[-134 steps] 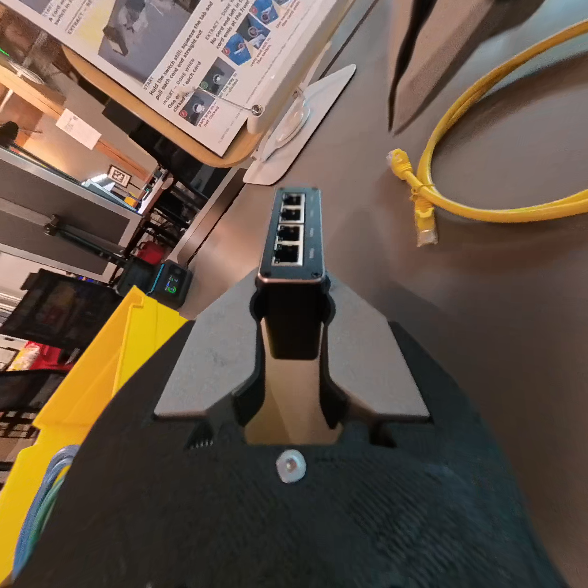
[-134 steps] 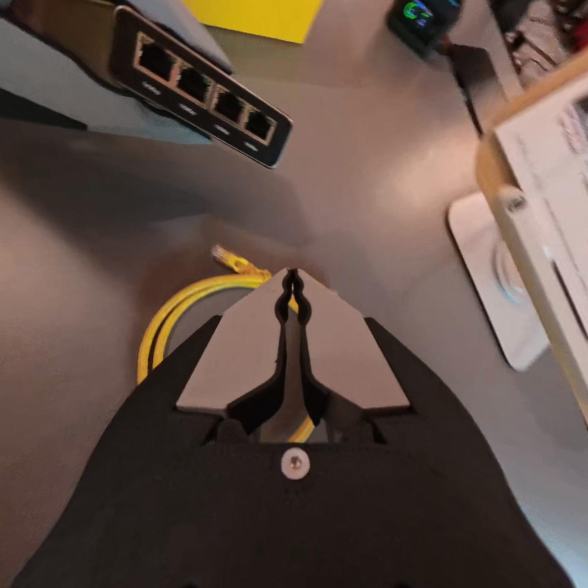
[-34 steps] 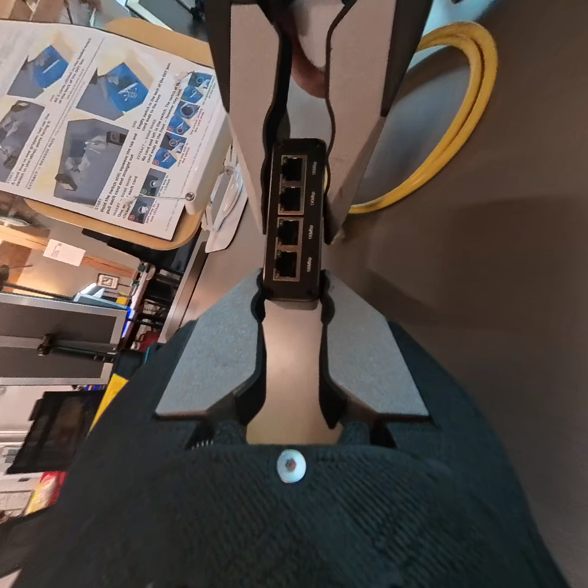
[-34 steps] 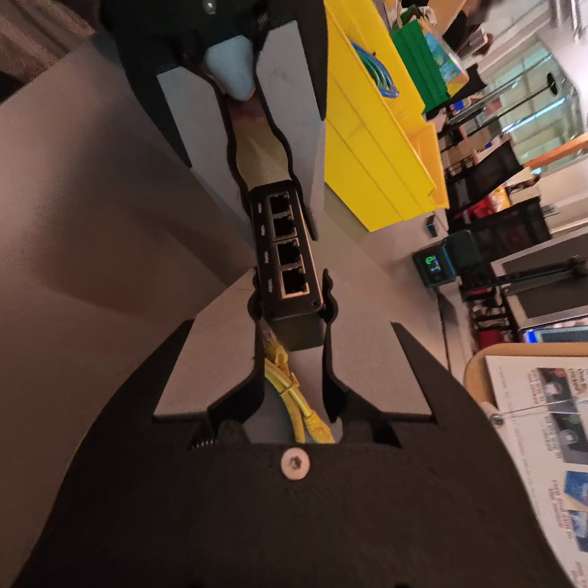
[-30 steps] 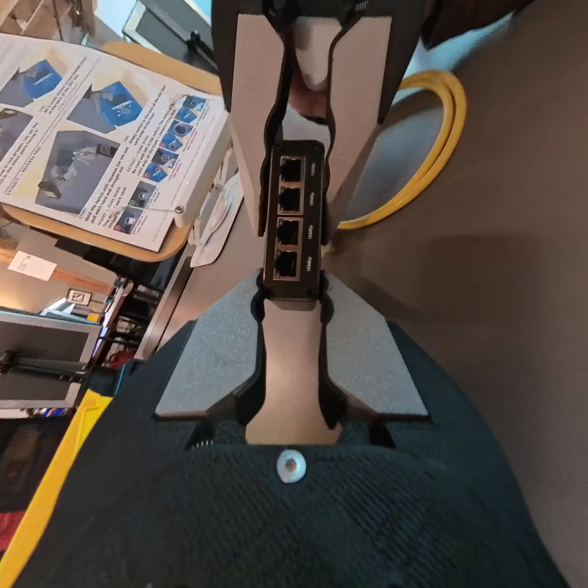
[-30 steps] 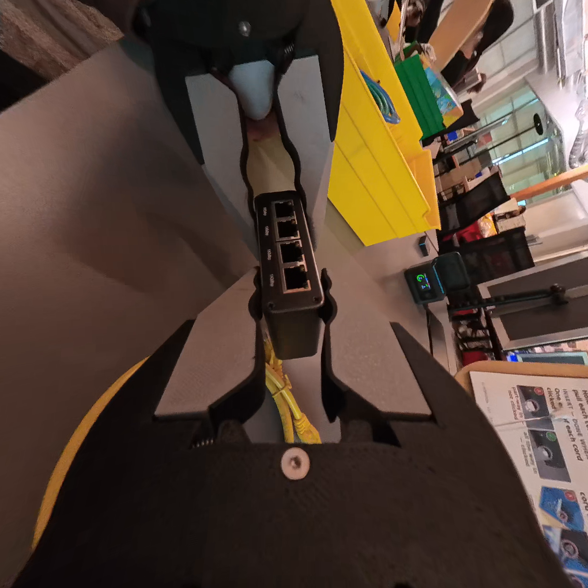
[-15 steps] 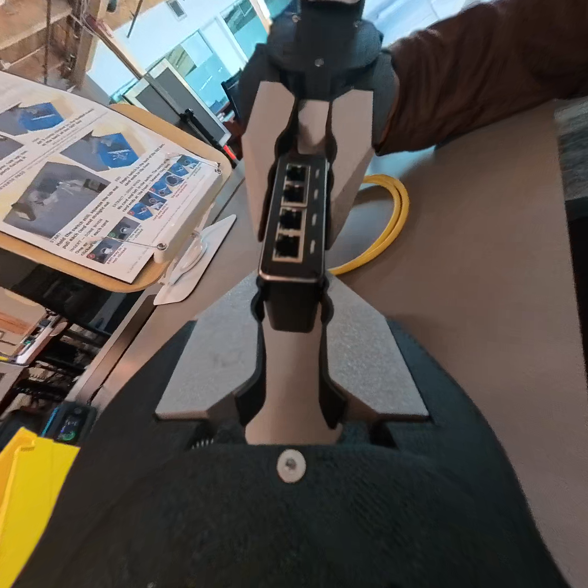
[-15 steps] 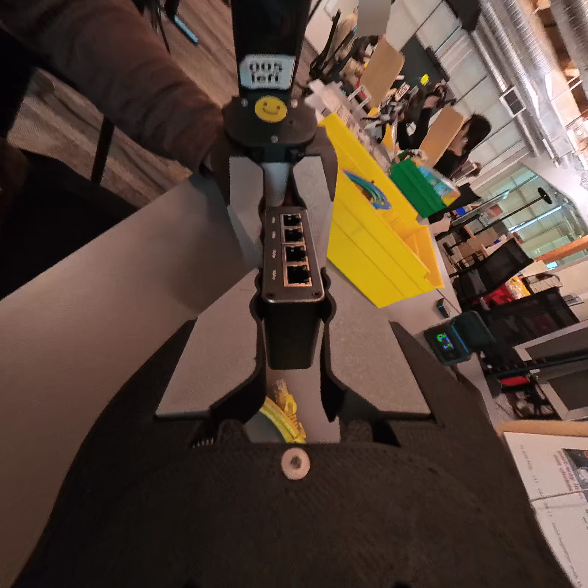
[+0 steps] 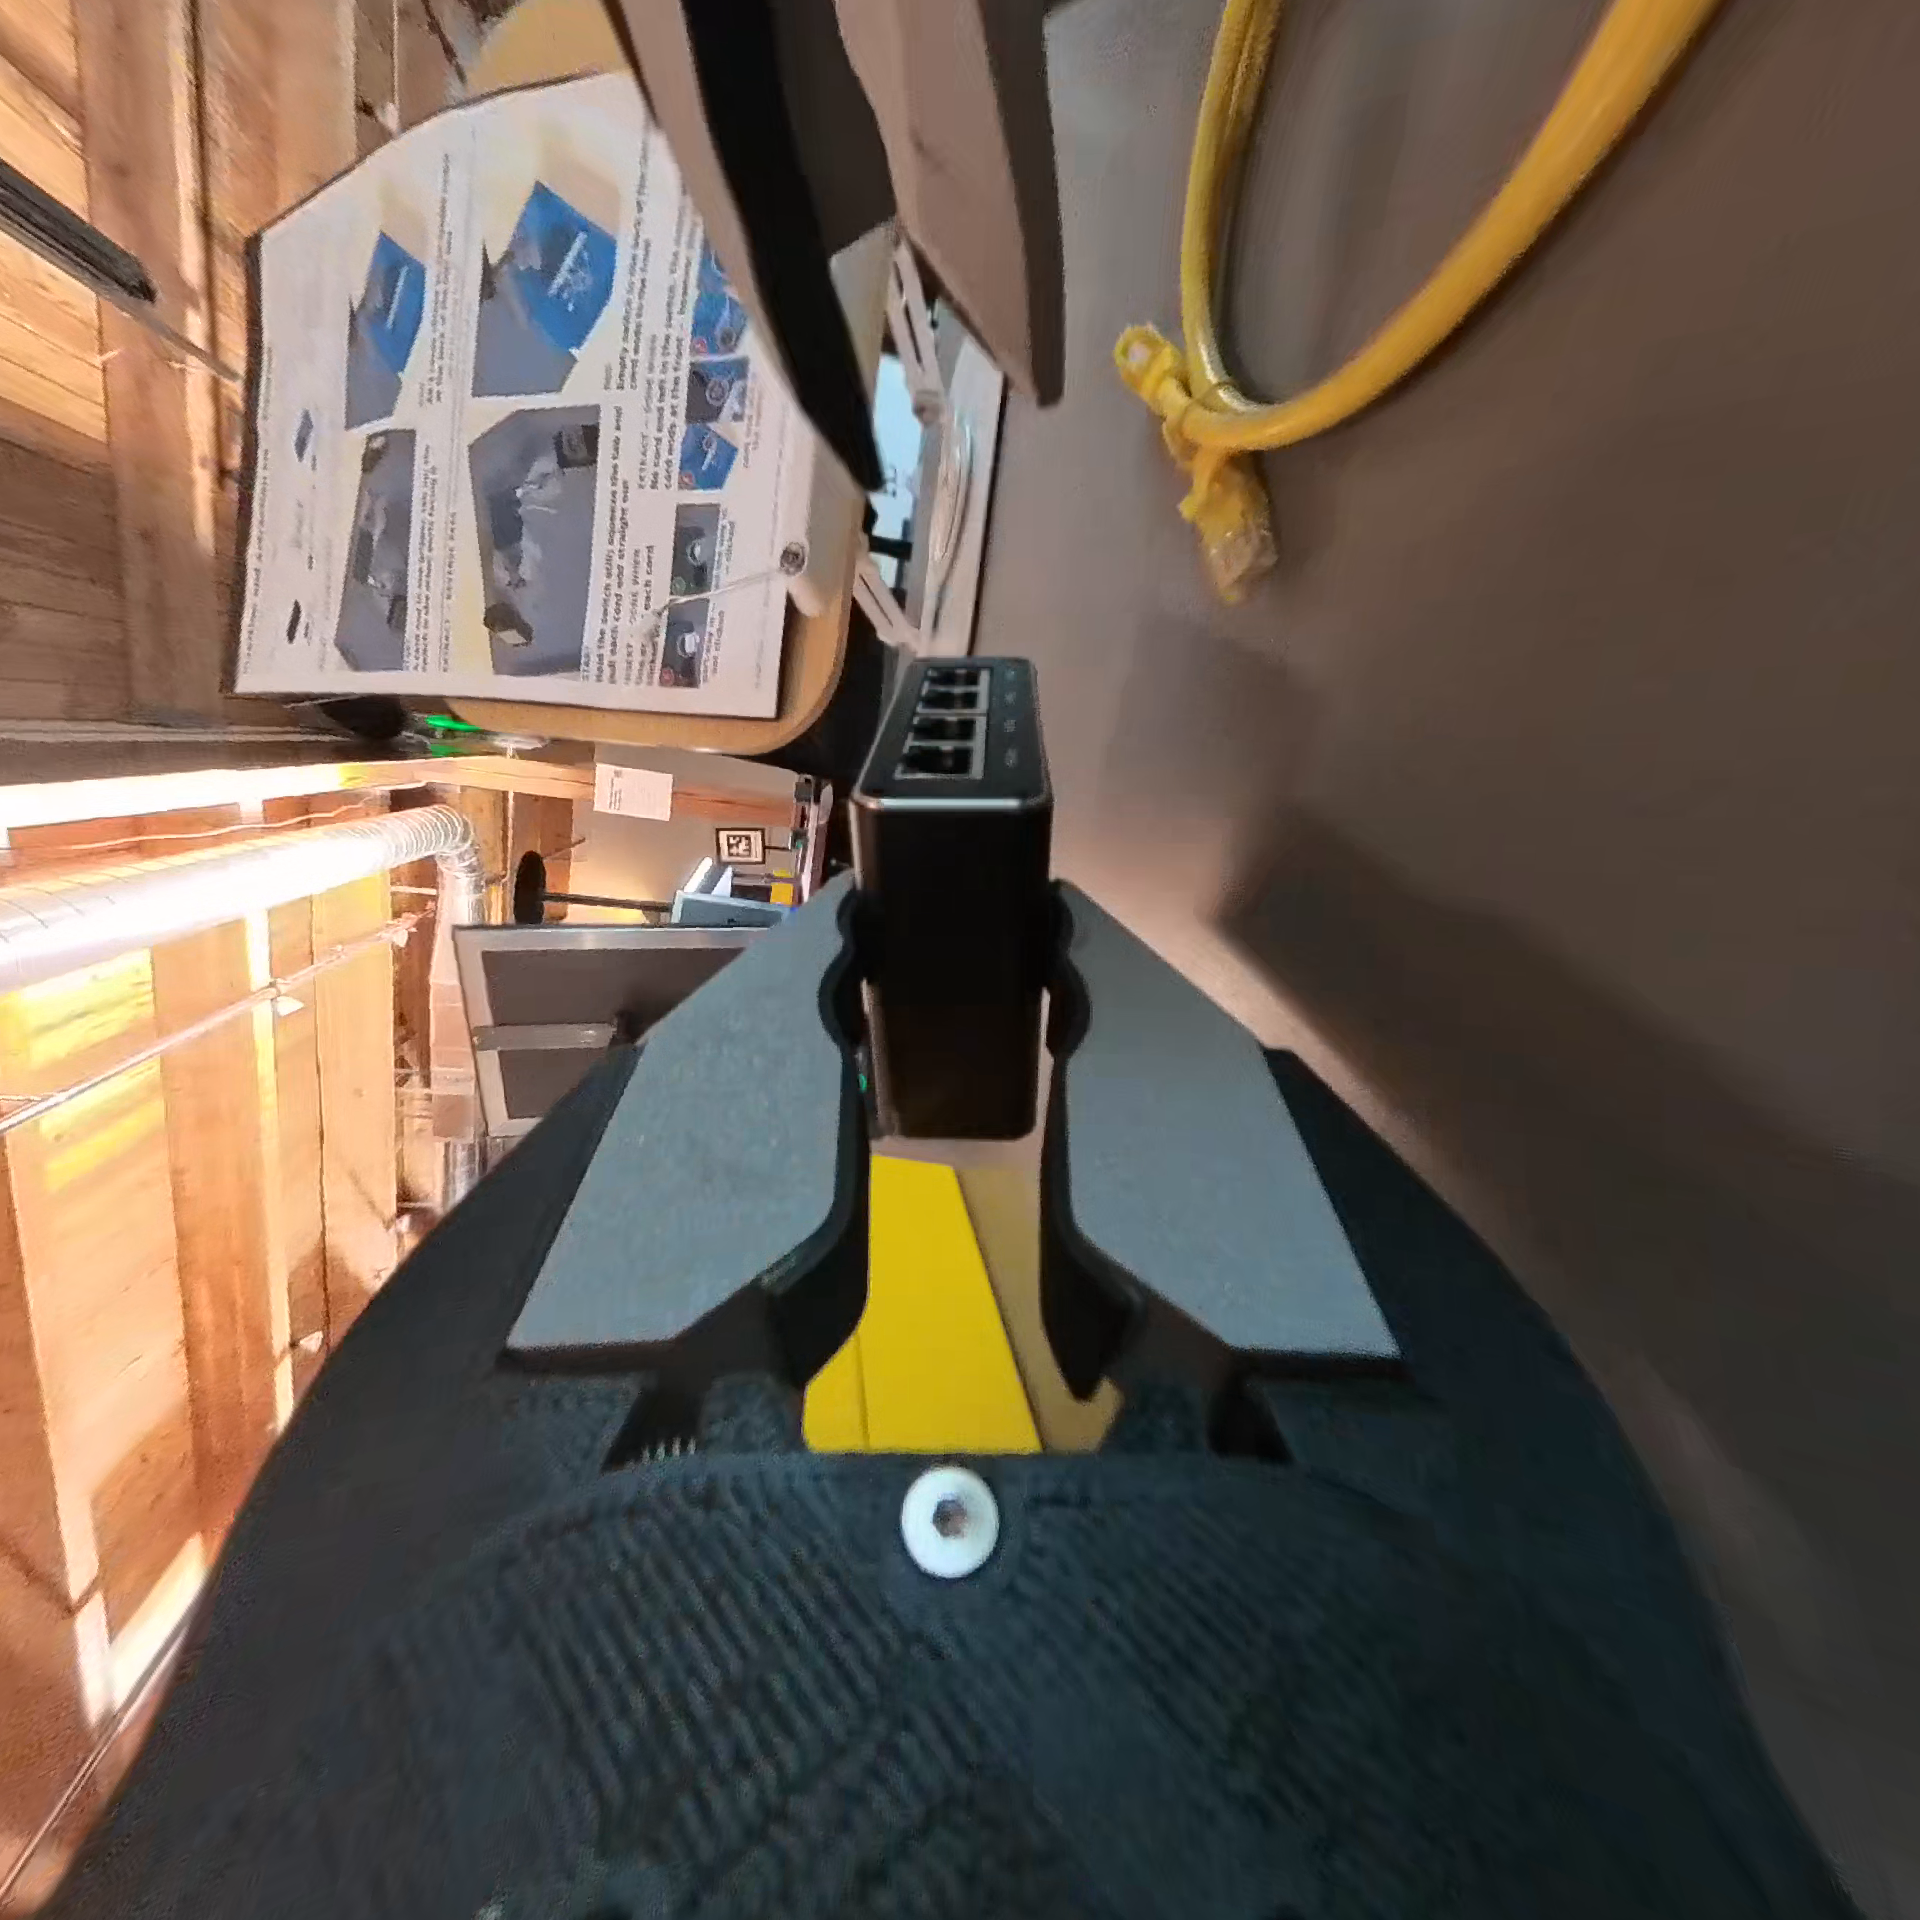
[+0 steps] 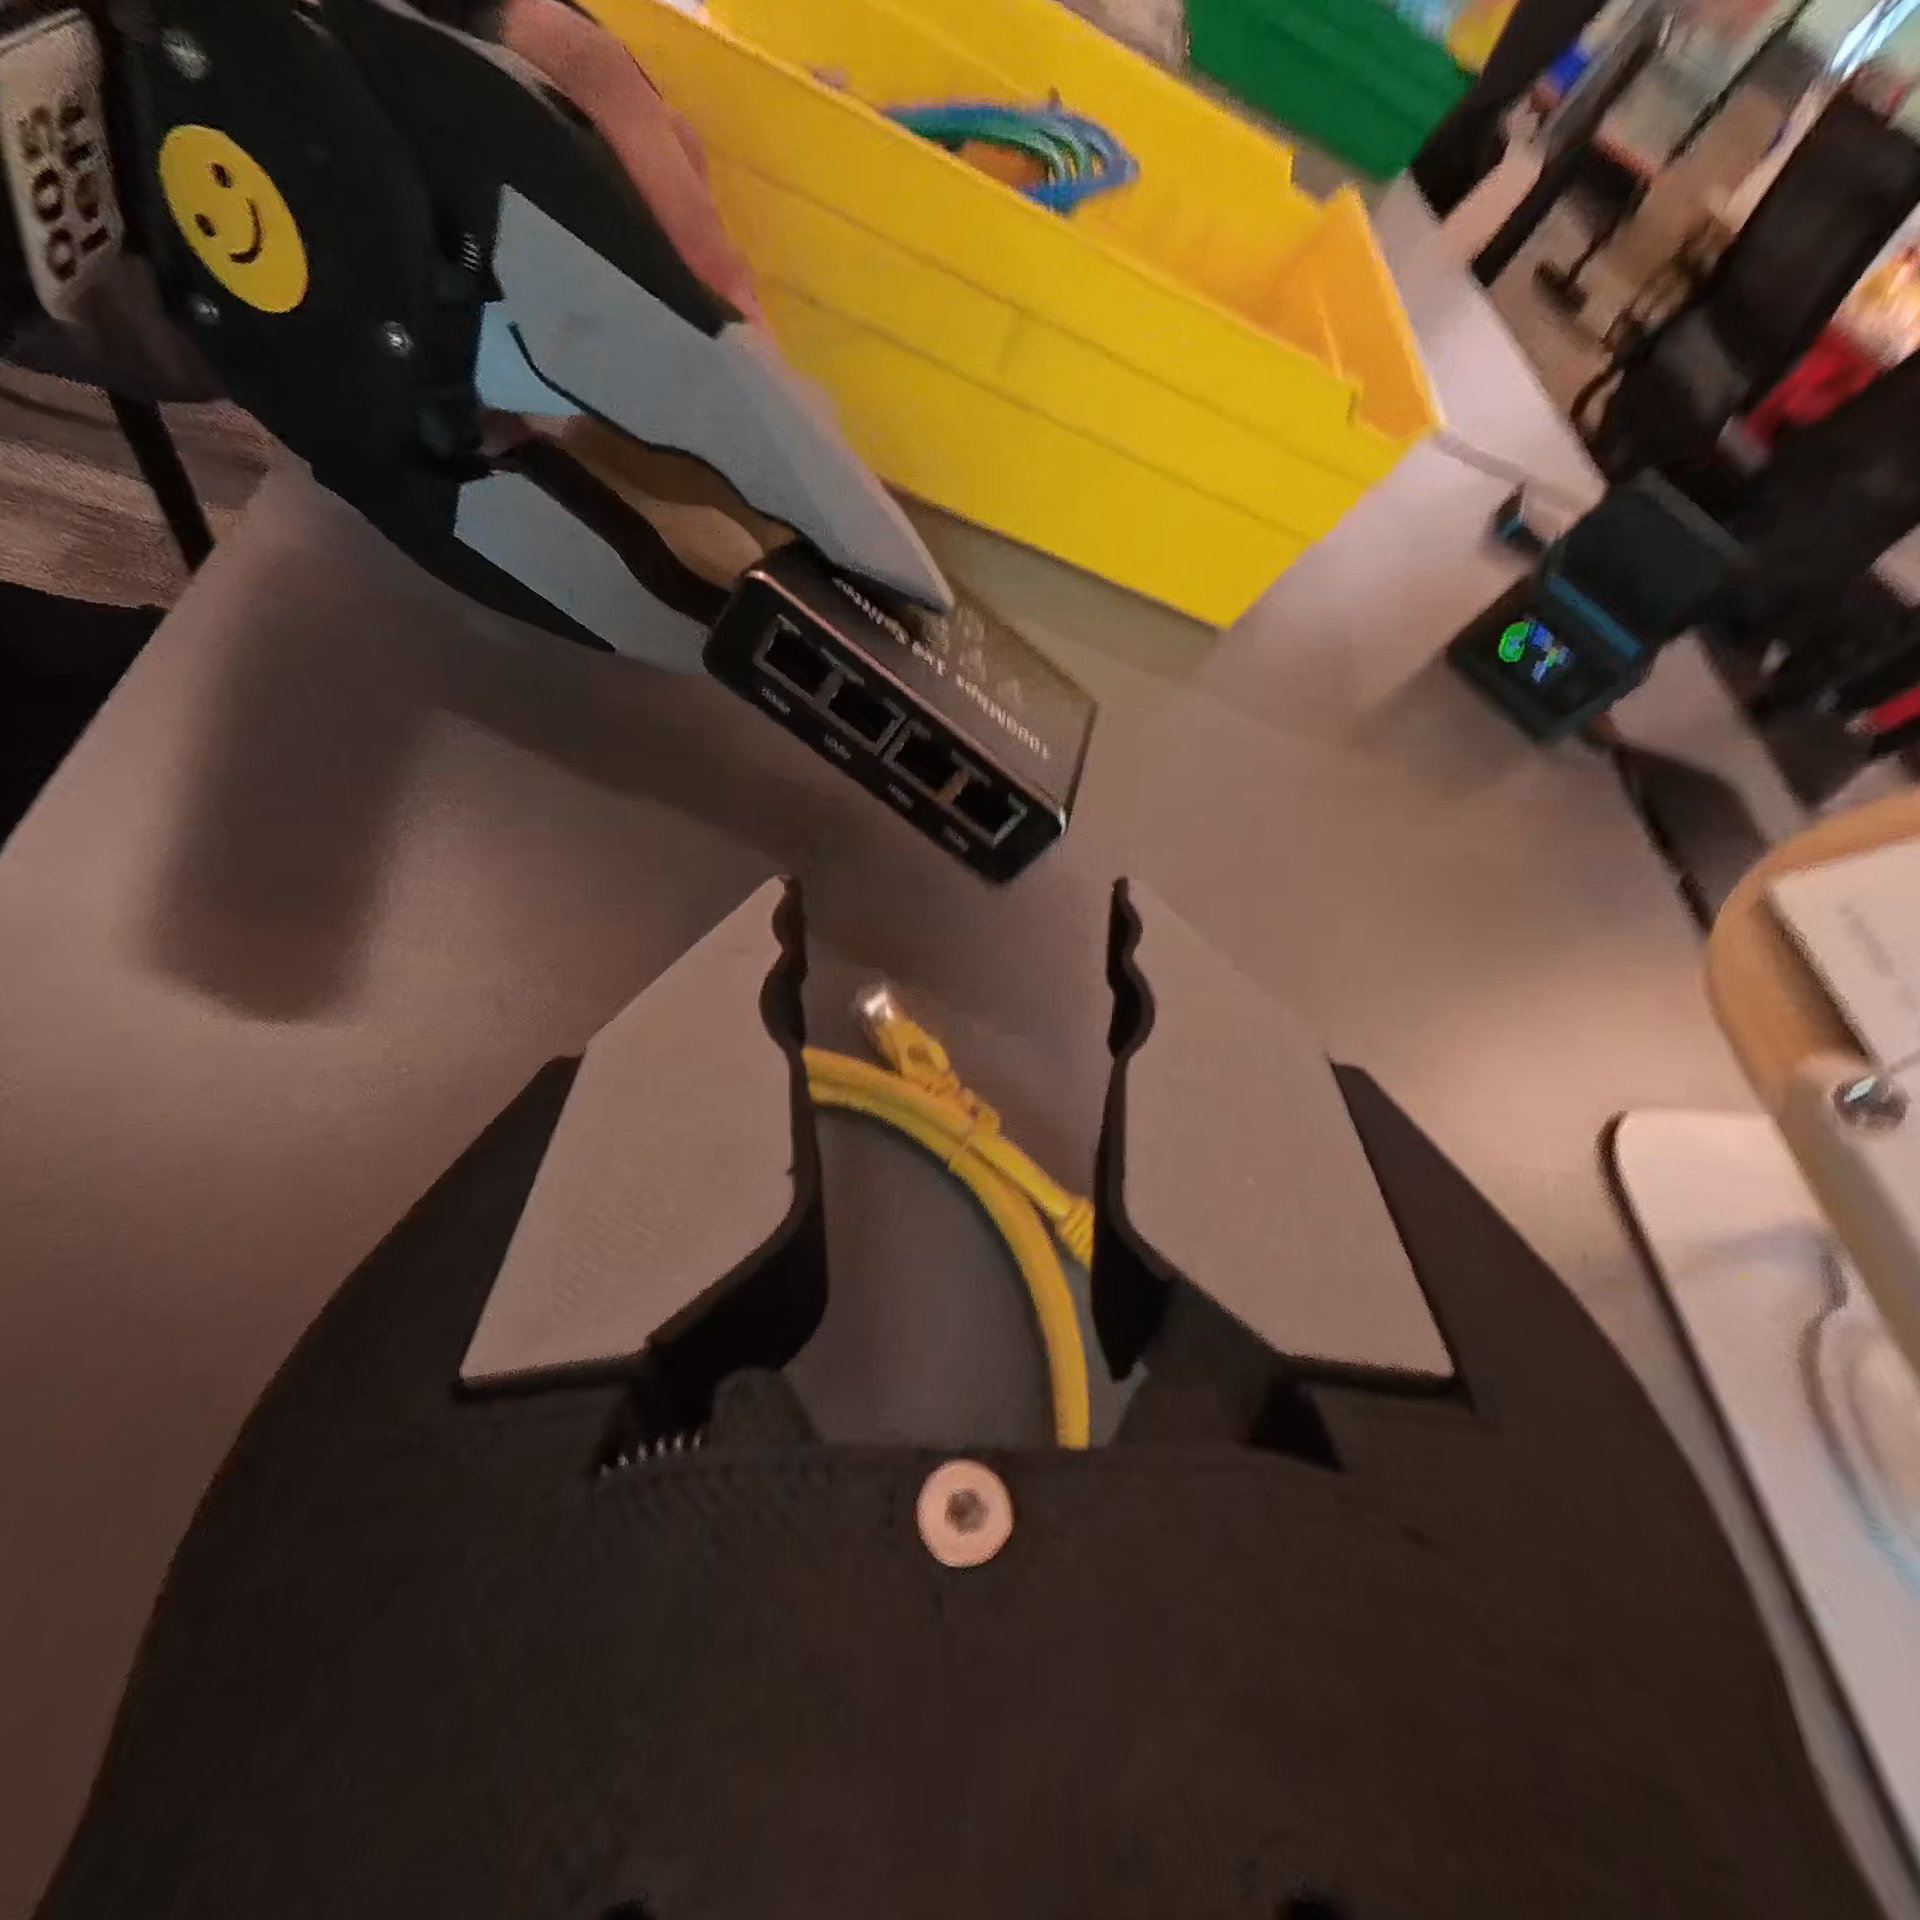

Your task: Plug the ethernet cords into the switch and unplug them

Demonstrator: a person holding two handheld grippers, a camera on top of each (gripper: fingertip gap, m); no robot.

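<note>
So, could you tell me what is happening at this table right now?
A person is working with two handheld grippers. The left gripper is clamped on one end of a small black switch, whose four ports all look empty. The right gripper is open and holds nothing, hovering above a yellow ethernet cord that lies unplugged on the grey table.

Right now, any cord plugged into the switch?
No: in the right wrist view all four ports of the switch are empty, and the yellow cord lies loose on the table.
</note>
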